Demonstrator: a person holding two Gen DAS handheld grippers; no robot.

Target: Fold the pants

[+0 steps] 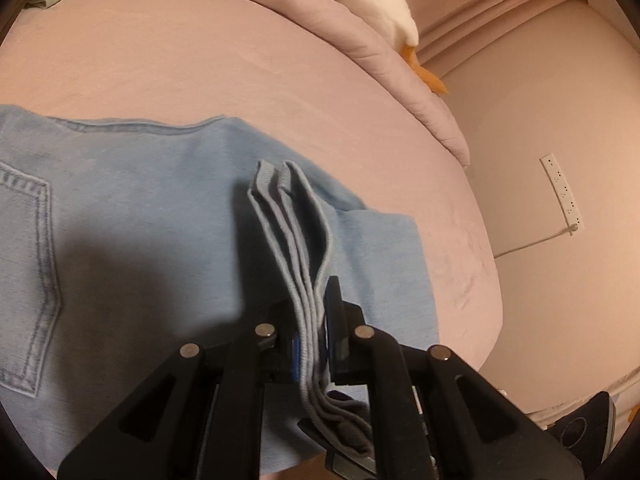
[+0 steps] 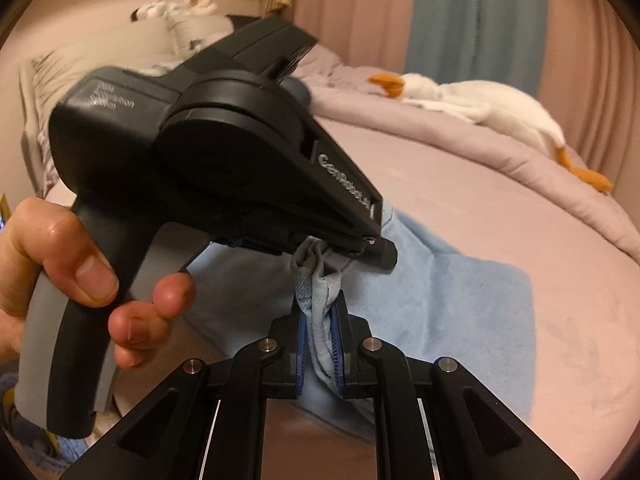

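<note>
Light blue denim pants (image 1: 132,216) lie spread on a pink bed, a back pocket showing at the left. My left gripper (image 1: 312,320) is shut on a stack of hem edges (image 1: 288,208) that stands up between its blue pads. In the right wrist view, my right gripper (image 2: 320,320) is shut on a bunched fold of the same pants (image 2: 440,292). The left gripper's black body (image 2: 240,152) sits just above it, held by a hand (image 2: 60,264), with its tip at the same bunch of cloth.
A pink bed sheet (image 1: 200,60) covers the mattress. A rolled pink quilt (image 1: 400,80) lies along the far side with a white plush goose (image 2: 480,108) on it. Pillows (image 2: 120,52) lie at the head. A power strip (image 1: 560,192) lies on the floor beyond the bed edge.
</note>
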